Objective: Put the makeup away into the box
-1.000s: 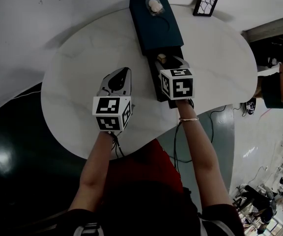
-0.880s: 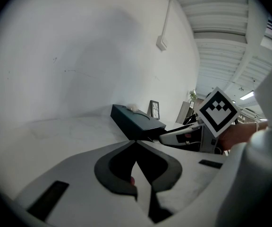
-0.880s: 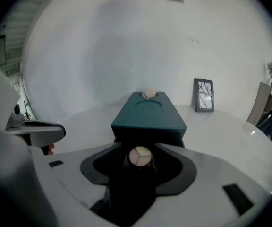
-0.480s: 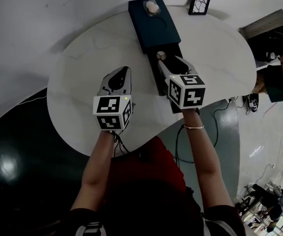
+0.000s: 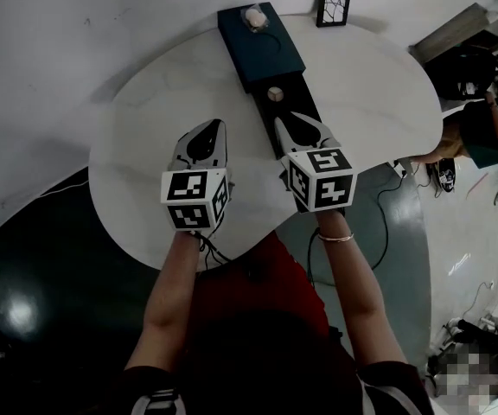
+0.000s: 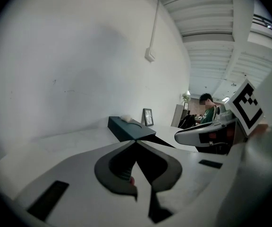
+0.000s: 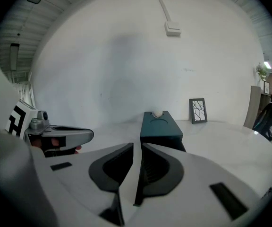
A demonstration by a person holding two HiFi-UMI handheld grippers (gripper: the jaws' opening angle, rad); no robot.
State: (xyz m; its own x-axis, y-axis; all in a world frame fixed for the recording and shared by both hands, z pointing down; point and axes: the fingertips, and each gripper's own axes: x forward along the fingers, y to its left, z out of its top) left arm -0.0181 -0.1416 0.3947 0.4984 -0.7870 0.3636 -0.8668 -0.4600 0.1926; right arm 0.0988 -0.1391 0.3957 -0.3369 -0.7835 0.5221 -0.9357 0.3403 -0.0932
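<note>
A dark teal box [image 5: 262,46] stands at the table's far side with its drawer [image 5: 299,109] pulled out toward me. A small round beige makeup item [image 5: 274,94] lies in the drawer. A pale item [image 5: 253,17] rests on the box lid [image 7: 160,125]. My right gripper [image 5: 299,121] hovers over the drawer's near end, behind the round item; its jaws are closing with nothing between them and a narrow gap left [image 7: 137,145]. My left gripper [image 5: 209,126] is shut and empty, left of the drawer, above the table; its tips meet [image 6: 136,142].
The white rounded table [image 5: 145,145] has its edge close to my body. A small framed picture [image 5: 333,5] stands at the back right of the box. A person [image 5: 482,137] is beyond the table's right edge. Dark floor lies to the left.
My right gripper has drawn back from the drawer toward me and its jaws have narrowed, with the round item left in the drawer. The left gripper has barely shifted.
</note>
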